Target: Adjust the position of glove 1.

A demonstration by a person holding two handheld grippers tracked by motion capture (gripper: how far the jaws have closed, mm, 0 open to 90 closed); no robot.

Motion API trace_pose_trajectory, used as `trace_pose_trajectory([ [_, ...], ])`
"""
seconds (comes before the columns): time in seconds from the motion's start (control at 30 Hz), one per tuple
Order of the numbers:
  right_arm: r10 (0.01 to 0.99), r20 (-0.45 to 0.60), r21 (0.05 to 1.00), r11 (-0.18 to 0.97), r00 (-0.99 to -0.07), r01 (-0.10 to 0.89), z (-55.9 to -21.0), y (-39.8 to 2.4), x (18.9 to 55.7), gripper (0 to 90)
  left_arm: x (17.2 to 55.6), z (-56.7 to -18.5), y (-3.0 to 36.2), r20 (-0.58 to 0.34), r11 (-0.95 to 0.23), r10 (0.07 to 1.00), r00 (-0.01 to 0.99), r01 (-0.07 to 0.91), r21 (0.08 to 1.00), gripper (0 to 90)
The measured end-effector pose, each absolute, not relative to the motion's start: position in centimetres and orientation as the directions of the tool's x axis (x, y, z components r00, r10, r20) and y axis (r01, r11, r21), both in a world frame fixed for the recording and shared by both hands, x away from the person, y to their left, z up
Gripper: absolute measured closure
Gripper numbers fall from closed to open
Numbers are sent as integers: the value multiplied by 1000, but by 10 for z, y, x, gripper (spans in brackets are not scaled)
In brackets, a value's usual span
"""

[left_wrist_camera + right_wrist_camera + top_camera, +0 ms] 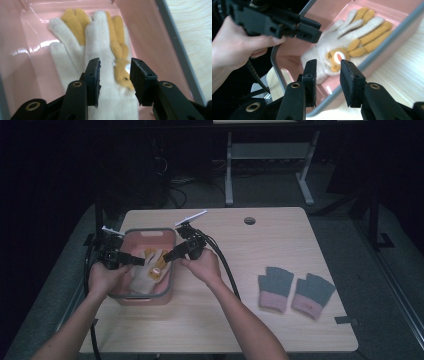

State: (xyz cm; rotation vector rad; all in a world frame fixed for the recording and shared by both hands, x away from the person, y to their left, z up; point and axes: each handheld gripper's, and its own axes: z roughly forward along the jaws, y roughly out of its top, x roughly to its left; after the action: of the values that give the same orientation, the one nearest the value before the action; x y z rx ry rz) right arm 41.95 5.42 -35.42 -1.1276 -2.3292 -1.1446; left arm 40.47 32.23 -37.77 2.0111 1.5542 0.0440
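You are at a light wooden table with rounded corners and a small round hole near its far edge. The room around it is dark. A grey floor shows on both sides, and a pale metal table frame stands behind.

On the left part of the table sits a pink plastic bin with a grey rim. Inside it lie the cream and yellow woolly gloves, flat on the bottom, fingers pointing to the far end. A small yellow patch with a white spot sits near the cuffs.

Your left gripper hangs over the bin, just above the cream glove. Its jaws are a little way apart and hold nothing; the glove lies below the gap.

Your right gripper reaches in over the bin's right rim. Its jaws are also partly open and hold nothing.

Far to the right, well apart from the bin, a pair of grey fingerless gloves with pink cuffs lies flat on the wood, side by side.
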Motion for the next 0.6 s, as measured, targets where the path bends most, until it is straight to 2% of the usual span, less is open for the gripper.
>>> trace_pose_trajectory([
  [0.2,524,573,528,352,-630,773,-355,34,416,655,426,-387,307,-297,-144,905,304,877,458,585],
  [0.27,524,572,531,349,-631,772,-355,27,416,655,432,-390,303,-244,-186,917,316,878,441,581],
  [0.4,531,570,530,345,-627,774,-355,17,414,652,441,-398,301,-231,-193,921,314,883,427,569],
  [0.53,531,575,533,333,-622,778,-356,12,411,652,447,-405,298,-179,-216,934,309,888,407,568],
  [0.6,529,572,539,334,-627,773,-357,11,410,652,450,-408,298,-166,-215,939,301,891,400,593],
])
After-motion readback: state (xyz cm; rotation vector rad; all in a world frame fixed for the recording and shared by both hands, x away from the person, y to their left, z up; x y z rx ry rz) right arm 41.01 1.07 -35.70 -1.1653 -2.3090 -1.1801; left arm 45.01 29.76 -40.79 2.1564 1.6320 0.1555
